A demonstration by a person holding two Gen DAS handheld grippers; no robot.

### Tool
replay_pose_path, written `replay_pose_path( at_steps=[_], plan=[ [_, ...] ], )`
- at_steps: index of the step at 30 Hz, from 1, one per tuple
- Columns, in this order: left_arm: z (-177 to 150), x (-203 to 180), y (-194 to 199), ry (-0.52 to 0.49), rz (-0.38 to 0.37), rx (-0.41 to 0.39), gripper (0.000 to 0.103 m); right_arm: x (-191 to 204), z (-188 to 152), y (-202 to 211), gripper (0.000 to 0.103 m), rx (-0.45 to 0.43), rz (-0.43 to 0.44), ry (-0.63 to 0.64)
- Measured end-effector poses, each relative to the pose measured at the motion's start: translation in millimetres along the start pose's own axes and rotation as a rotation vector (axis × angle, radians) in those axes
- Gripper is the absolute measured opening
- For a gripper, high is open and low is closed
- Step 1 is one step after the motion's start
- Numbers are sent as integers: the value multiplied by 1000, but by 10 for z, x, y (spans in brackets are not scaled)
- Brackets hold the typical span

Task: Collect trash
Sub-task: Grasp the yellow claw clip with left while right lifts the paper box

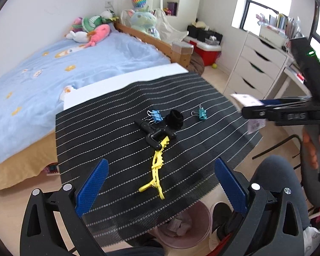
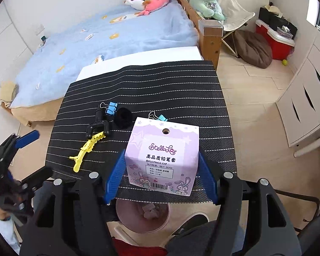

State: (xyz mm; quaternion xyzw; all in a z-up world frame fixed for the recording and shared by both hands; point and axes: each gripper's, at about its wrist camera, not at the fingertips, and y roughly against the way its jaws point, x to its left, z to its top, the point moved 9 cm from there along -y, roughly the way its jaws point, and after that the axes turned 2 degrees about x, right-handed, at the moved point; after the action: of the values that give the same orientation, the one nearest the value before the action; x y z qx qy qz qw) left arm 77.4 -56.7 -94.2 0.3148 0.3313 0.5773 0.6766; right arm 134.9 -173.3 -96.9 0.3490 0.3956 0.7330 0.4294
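Note:
My right gripper (image 2: 162,166) is shut on a small purple pencil-cap box (image 2: 163,155), its blue pads pressing the box's two sides above the front edge of the striped black mat (image 2: 138,85). Below that edge stands a pink bin (image 2: 125,217) with crumpled trash inside. In the left wrist view the right gripper (image 1: 251,106) hangs at the right with the box (image 1: 244,100) in it. My left gripper (image 1: 160,187) is open over the mat's near edge, nothing between its pads. A yellow hair clip (image 1: 156,166) lies just ahead of it.
On the mat lie a black clamp part (image 1: 154,133), a black scrunchie (image 1: 174,118), a blue binder clip (image 1: 155,116) and a teal binder clip (image 1: 201,113). A bed (image 1: 53,68) stands behind, white drawers (image 1: 253,68) at right. A person's knee (image 1: 275,177) is beside the bin (image 1: 181,226).

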Motion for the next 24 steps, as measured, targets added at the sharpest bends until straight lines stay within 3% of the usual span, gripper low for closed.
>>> replay_pose_path(
  at_steps=[8, 16, 24],
  plan=[
    [-63, 67, -411, -17, 40, 81, 95, -69, -35, -12, 64, 3, 7, -12],
    [-158, 112, -612, -19, 46, 132, 52, -112, -33, -33, 64, 5, 11, -20],
    [-218, 81, -684, -19, 32, 162, 25, -74, -28, -69, 64, 10, 24, -7]
  ],
)
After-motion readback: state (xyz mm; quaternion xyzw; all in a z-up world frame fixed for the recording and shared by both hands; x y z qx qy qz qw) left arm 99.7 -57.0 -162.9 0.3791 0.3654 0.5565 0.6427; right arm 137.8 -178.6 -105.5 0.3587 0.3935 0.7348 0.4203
